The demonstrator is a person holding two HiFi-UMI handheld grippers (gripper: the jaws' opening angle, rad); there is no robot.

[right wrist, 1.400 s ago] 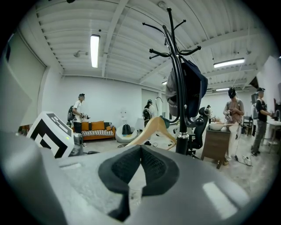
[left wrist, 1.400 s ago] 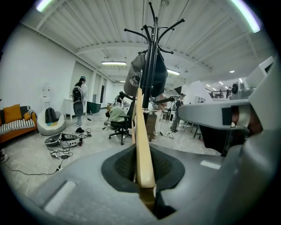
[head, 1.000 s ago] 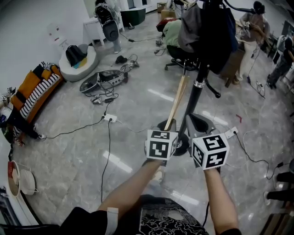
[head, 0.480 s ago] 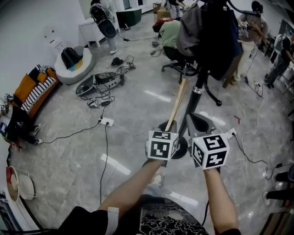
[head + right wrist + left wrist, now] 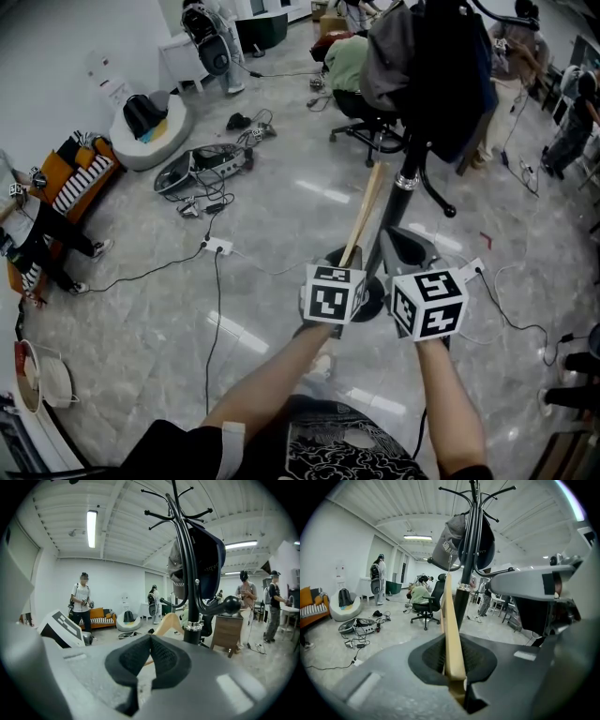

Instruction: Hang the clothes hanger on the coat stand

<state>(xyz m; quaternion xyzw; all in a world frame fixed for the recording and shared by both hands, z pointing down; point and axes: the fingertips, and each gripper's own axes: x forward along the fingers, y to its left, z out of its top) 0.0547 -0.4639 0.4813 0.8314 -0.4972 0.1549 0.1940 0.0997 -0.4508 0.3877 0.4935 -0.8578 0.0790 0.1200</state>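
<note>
Office floor, head view, l. to r.: orange-and-striped sofa [image 5: 73,178] at the far left edge; a white round seat [image 5: 155,141] w/ a black backpack [image 5: 141,112] on it; a tangle of cables [image 5: 211,202] and a power strip [image 5: 218,247] on the glossy grey floor [image 5: 141,309]. At ctr, the person's bare forearms hold both tools side by side, near each other but apart. L tool [image 5: 345,262] is clamped on the lower end of a pale wooden clothes hanger [image 5: 364,211], seen edge-on in the left gripper view, pinched between the dark pads. The hanger slants up from the jaws toward the black pole of the coat stand [image 5: 405,187]; its upper end sits just beside the pole, below the grey and dark garments [image 5: 422,56] on the stand's arms; contact w/ the pole can't be told. R tool [image 5: 409,253] is closed w/ nothing in it: in the right gripper view its pads meet at the tips, hanger and stand showing behind them. Bkgd, right of ctr: a seated person in a green top [image 5: 352,66] on an office chair; standing people [image 5: 516,52] at the far right.
</note>
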